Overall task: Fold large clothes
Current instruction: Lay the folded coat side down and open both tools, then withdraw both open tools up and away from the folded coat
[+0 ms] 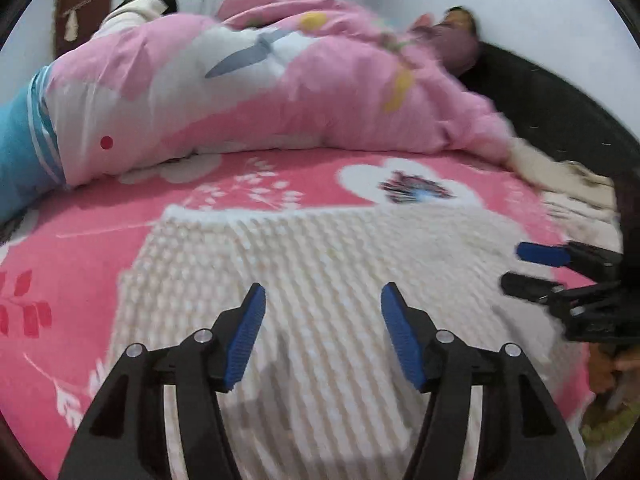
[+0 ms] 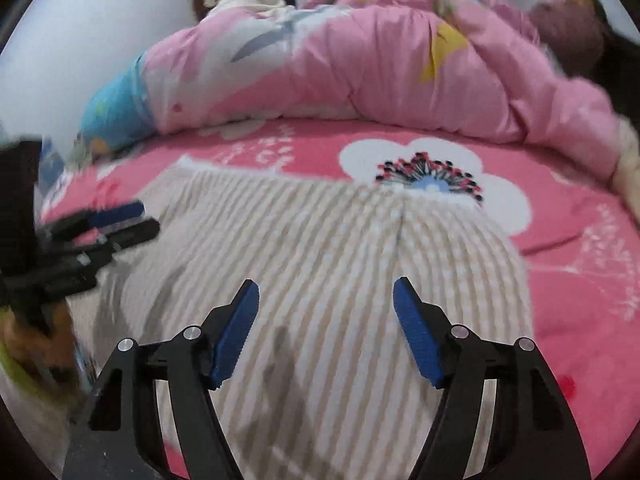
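A cream and beige striped, bumpy-textured knit garment lies spread flat on a pink bedsheet printed with white flowers, in the middle of the bed and directly beneath both grippers. The left gripper hangs above the garment with its blue-padded jaws spread wide and nothing between them. The right gripper hangs over the same fabric just beside it, its jaws likewise parted and empty. Each gripper shows at the edge of the other's view, close alongside. Behind the garment, a puffy pink quilt with white, blue and yellow patches is heaped along the far side of the bed against a pale wall.
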`<state>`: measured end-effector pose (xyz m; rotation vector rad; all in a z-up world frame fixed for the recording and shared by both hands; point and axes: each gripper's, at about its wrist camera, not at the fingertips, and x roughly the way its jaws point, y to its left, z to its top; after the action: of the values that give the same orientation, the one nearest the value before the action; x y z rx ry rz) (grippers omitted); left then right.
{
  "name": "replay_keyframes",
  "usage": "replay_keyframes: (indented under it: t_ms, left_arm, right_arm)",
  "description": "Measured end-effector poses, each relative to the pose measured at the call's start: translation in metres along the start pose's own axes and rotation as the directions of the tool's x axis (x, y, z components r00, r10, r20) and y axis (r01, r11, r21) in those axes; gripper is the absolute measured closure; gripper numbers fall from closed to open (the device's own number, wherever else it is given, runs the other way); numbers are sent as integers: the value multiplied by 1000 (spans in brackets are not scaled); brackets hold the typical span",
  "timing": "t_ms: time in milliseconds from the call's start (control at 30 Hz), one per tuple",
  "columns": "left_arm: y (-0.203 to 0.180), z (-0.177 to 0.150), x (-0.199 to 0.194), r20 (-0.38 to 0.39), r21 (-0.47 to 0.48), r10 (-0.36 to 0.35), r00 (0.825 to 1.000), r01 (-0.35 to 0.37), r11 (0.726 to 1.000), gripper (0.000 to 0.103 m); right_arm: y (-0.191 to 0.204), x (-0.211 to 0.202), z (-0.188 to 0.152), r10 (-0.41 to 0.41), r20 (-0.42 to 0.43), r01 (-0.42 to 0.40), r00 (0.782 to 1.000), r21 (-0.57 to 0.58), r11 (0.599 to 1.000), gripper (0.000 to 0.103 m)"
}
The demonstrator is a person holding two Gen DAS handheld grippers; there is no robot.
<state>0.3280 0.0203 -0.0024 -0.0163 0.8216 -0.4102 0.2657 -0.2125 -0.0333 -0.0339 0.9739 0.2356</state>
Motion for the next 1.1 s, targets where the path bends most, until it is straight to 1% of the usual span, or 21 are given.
replay_keyframes:
  t_ms: [33,100,133,167,200,267,300,367,400,467,500,533,567,633,700,767,800,833,900,967,1100]
  left_arm:
    - [-6,-14,1,-30,14,3,1000,-2,1000,43]
    - [-9,-42,28,-118,48,89,989,-83,995,43]
    - [-9,-57,39,-114,68,115,987,-108,992,42]
    - [-11,-63,39,-73,88,130,989,-124,988,42]
    - [-13,-66,33,-32,100,145,989,-141,985,42]
    - [-15,-66,15,-19,59,149,989,-148,987,42]
    - [-17,-67,0,-3,45,130,992,-129,991,42]
    - [-23,-80,-32,77,58,95,992,-99,993,42]
    - [-25,-87,-38,88,62,95,992,-101,993,38]
    - [-23,-107,-23,18,51,107,994,-108,993,35]
    - [-20,-116,-10,-13,50,121,993,-120,991,35]
    - [-20,-124,-3,3,61,131,991,-131,990,34]
    - [-24,-126,-10,29,70,141,990,-143,987,34]
    - [-29,-123,-30,32,58,149,988,-151,987,34]
    - [-27,-127,-58,65,41,148,987,-151,988,34]
    - [-20,-132,-76,113,14,183,977,-186,982,23]
    - [-12,-135,-76,100,-16,207,973,-207,978,20]
    - [0,-140,-66,42,-60,222,974,-220,974,19]
    - [19,-147,-41,-60,-119,203,977,-209,971,19]
    - [17,-154,-45,-30,-125,212,977,-214,969,19]
    - [3,-152,-68,-7,-134,201,980,-200,971,19]
  right_arm:
    - [3,8,-10,-20,-22,20,1000,-11,1000,36]
    - [6,45,-34,-69,-97,68,993,-19,998,34]
    - [9,59,-45,-95,-76,92,993,-42,995,32]
    - [9,60,-48,-101,-55,98,993,-40,994,32]
    - [7,53,-47,-92,-47,92,995,-8,996,32]
    - [10,31,-46,-88,-53,90,995,40,995,33]
    - [15,14,-51,-75,-28,77,997,44,996,33]
    - [34,-16,-69,-43,44,42,998,11,999,33]
    - [42,-17,-77,-49,47,50,998,-6,999,33]
    - [55,2,-97,-72,1,72,997,-33,997,33]
    - [58,19,-107,-107,-3,107,994,-44,993,32]
    - [57,27,-112,-111,3,111,994,-45,993,32]
    - [52,23,-111,-91,0,91,996,-15,996,32]
    - [46,5,-105,-74,-13,75,997,32,997,33]
    - [38,-26,-108,-90,40,88,995,49,995,33]
    - [21,-47,-123,-161,85,154,983,83,985,30]
    - [7,-40,-130,-193,62,185,979,120,975,29]
    - [-7,-29,-139,-193,17,188,981,160,969,28]
    - [-27,-9,-155,-122,-22,124,992,211,970,28]
    - [-15,-21,-151,-168,-6,167,986,174,970,28]
    - [-3,-48,-156,-130,18,125,991,188,974,19]
